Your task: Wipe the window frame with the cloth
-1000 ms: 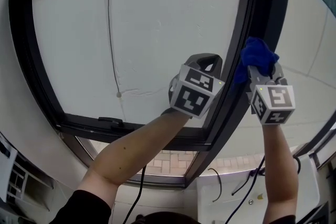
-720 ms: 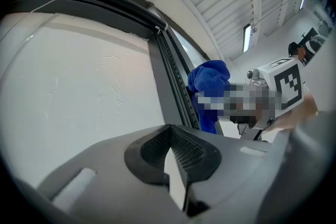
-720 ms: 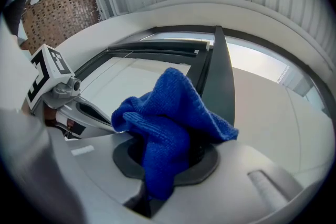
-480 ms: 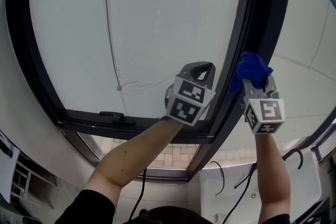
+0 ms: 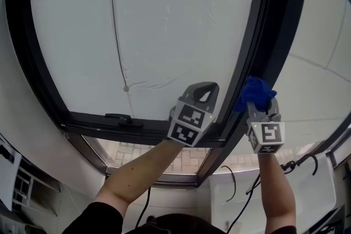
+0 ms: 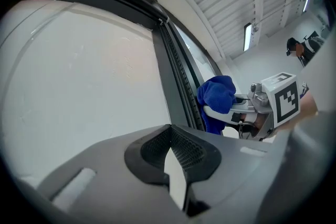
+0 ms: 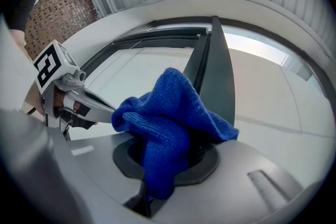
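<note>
On the far left the pane (image 5: 164, 24) is bare apart from a thin cord (image 5: 116, 35) hanging down it. I see nothing to catch on there.

My left gripper (image 6: 170, 152) has its jaws closed together with nothing between them. It hangs low in front of the pane, just beside the dark upright of the window frame (image 5: 269, 35). My main worry is that it sits close to the wiping side, so a careless sweep could knock the two tools together or tap the glass.

Further right, the blue cloth (image 7: 168, 118) lies against that upright, low down near the bottom corner. My right gripper (image 7: 168, 165) is clamped on it. Only a fold is pinched and the rest is bunched loosely above the jaws. I judge that dragging it along the frame could tug the fold free, and the bare jaw tips would then scrape the frame. The bunching also means it may wipe unevenly and miss the inner groove. Cables trail below my arms and could snag on a long stroke.

I can read no brand, label or writing anywhere. The cubes (image 5: 266, 137) on the tools carry only black-and-white square patterns.
</note>
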A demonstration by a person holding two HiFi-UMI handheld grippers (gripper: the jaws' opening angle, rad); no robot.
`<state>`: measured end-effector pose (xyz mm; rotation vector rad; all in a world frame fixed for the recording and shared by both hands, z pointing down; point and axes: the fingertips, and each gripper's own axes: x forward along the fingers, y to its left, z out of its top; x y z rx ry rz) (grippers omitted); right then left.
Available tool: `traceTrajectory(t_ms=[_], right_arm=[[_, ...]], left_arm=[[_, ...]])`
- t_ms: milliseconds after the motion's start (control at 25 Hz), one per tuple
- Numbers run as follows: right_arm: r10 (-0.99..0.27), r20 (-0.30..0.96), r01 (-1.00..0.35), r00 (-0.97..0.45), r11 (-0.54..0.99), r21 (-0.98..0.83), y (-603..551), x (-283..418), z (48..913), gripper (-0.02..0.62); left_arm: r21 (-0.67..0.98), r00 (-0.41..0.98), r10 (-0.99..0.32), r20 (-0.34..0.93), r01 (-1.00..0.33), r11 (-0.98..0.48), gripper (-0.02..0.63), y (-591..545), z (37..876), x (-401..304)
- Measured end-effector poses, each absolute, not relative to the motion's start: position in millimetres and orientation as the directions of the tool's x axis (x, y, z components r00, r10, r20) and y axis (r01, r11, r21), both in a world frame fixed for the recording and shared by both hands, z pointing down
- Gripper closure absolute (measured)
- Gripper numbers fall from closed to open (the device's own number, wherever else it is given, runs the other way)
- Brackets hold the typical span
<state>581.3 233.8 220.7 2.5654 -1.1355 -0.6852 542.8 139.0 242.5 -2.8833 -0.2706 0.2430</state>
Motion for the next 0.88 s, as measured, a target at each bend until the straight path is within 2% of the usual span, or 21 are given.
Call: traceTrajectory(t_ms=[560,880], right_arm=[[-0.779,-0.191,-0.689,0.598,-0.621,0.374,230.7,584.2,319.2,0.52],[-0.788,-0.016,-0.751,0.615,-0.592,0.291,229.1,585.6,401.8,0.52]], left_arm=[[-0.185,0.971,0.236,-0.036,0.226,-0.956,0.614,153.8,341.4,537.8],[-0.131,0.975,0.218,0.047,0.223,-0.966,0.614,160.6,404.4,527.2]])
